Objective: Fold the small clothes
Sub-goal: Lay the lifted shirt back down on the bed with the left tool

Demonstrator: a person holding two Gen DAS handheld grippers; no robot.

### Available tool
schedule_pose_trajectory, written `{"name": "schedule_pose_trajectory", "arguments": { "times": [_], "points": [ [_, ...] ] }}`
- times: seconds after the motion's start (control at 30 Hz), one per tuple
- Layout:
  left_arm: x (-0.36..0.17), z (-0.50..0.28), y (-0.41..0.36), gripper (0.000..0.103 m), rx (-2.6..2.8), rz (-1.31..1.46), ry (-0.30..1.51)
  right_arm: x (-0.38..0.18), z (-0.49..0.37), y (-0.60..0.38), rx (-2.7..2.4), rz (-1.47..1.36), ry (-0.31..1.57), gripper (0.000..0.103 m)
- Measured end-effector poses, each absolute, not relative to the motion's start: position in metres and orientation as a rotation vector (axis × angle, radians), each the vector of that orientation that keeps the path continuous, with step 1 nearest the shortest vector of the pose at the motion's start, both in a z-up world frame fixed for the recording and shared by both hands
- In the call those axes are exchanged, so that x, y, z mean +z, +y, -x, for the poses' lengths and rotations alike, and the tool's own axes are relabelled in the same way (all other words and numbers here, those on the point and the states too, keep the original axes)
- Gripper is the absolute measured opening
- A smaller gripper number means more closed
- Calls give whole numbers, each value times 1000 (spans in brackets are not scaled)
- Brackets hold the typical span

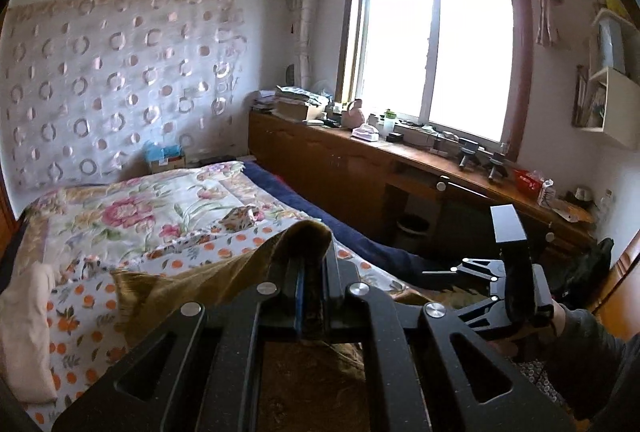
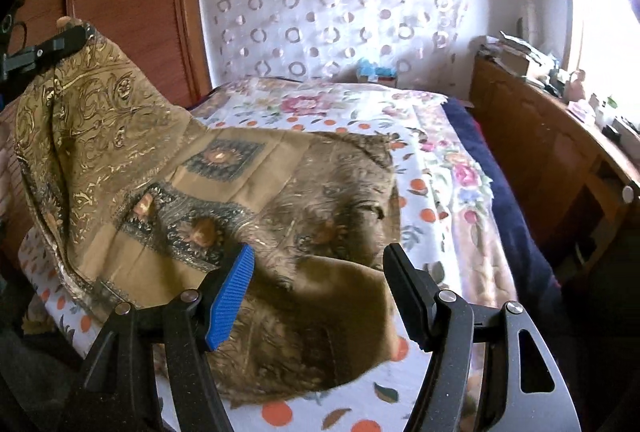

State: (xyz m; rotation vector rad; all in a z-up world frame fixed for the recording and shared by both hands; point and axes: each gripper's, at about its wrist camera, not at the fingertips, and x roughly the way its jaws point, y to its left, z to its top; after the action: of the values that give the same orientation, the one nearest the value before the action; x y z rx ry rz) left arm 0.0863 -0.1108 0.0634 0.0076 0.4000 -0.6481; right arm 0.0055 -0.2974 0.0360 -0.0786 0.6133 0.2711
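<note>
Left gripper point(image 1: 311, 256) clamped tight on one edge of olive-gold patterned scarf point(image 2: 248, 200), that edge lifted clear of bed point(image 2: 440, 160), cloth draping down from pinch to orange-dotted sheet point(image 2: 420, 192). Rest of scarf spread flat across sheet, near corner folded over on itself. Right gripper point(image 2: 320, 292) held just above that near fold, jaws standing wide, blue pad point(image 2: 230, 298) and black finger apart with nothing gripped; floral quilt point(image 1: 132, 208) farther up bed.
</note>
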Motion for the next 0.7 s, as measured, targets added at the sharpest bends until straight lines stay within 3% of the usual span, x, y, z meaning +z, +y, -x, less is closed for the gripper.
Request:
{"name": "schedule_pose_trajectory", "arguments": {
  "times": [0.1,0.17,0.2,0.23,0.3,0.43,0.53,0.7],
  "points": [
    [58,-81,-121,8,-599,-59,396,32,0,-297,267,66,611,69],
    [52,-79,-122,22,-617,-62,418,29,-2,-295,268,62,618,69],
    [49,-78,-122,37,-620,-64,427,29,-3,-295,268,65,620,69],
    [45,-75,-118,44,-616,-65,427,29,-3,-295,267,68,621,69],
    [40,-73,-114,47,-612,-61,435,30,-5,-295,273,62,624,69],
    [25,-69,-99,69,-587,-40,475,30,-8,-292,298,63,631,69],
    [16,-62,-86,77,-549,-38,485,27,-13,-286,323,76,644,69],
    [-1,-55,-61,77,-470,-27,505,17,-22,-265,384,116,677,69]
  ]
}}
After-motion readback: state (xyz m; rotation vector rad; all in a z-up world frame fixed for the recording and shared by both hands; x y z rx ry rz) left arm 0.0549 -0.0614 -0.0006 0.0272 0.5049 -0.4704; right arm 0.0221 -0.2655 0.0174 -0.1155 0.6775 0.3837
